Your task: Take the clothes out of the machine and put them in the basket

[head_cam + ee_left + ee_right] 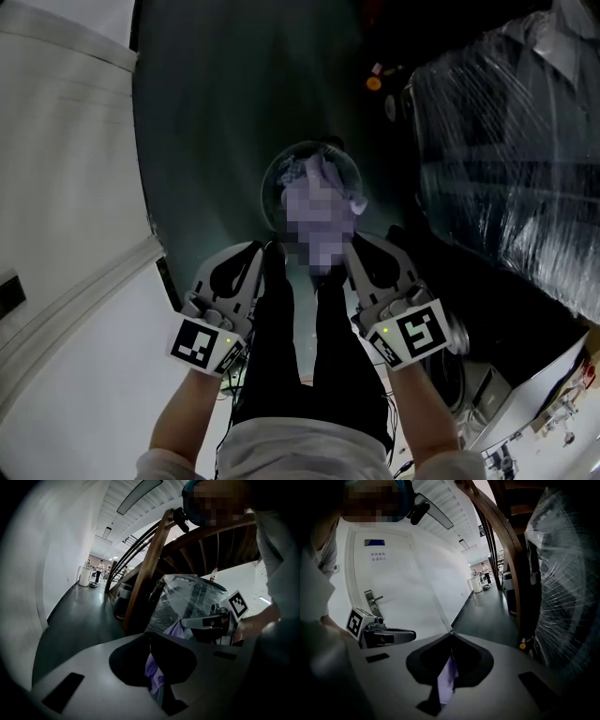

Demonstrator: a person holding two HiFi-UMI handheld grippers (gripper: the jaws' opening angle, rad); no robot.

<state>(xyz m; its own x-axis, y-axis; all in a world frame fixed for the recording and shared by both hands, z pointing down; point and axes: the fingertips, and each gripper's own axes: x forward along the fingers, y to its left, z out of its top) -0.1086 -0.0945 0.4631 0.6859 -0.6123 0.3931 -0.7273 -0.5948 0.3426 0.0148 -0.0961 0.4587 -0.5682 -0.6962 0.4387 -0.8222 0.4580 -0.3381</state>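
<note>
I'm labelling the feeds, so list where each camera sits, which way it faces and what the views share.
Head view: on the person's head, facing steeply down; shows forearms, trousers, and the left hand-held gripper and right hand-held gripper pinching a lavender cloth.
Left gripper view: on that gripper, looking along its shut jaws toward a plastic-wrapped load; the right hand-held gripper shows.
Right gripper view: likewise, facing a white door; the left one shows.
Shared: all three show the cloth and the load.
</note>
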